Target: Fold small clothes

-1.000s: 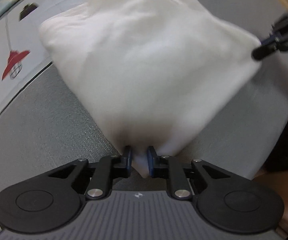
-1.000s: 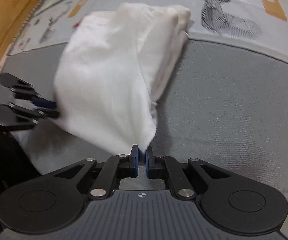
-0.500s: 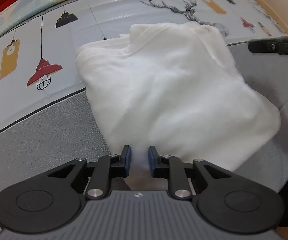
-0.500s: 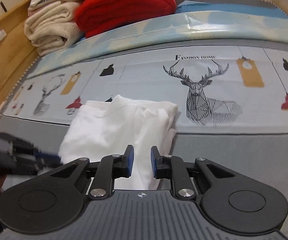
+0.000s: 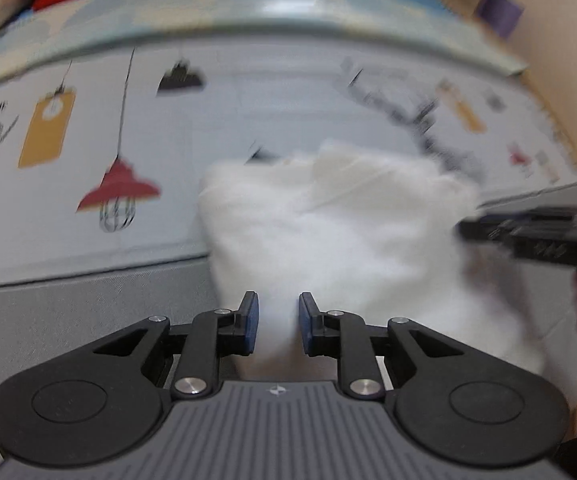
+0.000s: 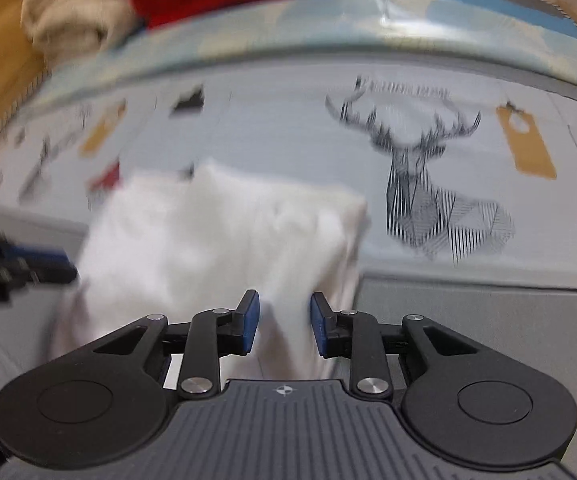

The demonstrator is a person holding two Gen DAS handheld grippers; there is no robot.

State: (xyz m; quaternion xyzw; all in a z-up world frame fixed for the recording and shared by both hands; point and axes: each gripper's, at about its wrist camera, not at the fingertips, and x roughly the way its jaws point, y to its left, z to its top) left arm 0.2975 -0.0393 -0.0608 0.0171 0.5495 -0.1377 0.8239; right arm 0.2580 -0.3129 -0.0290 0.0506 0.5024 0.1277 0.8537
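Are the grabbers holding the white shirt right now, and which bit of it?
Nothing is held. The left gripper and the right gripper both have their jaws apart, with the folded white garment lying loose on the bed.

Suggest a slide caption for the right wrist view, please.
Right gripper open over the folded white garment on the deer-print cloth, left gripper alongside.

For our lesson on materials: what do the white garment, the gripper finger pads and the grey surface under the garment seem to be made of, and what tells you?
White garment: soft matte fabric, probably cotton knit; it bunches and drapes in folds, though blur hides the weave.
Finger pads: blue, smooth, likely rubber or plastic.
Grey surface: matte textile, seemingly woven; a fine grain shows.
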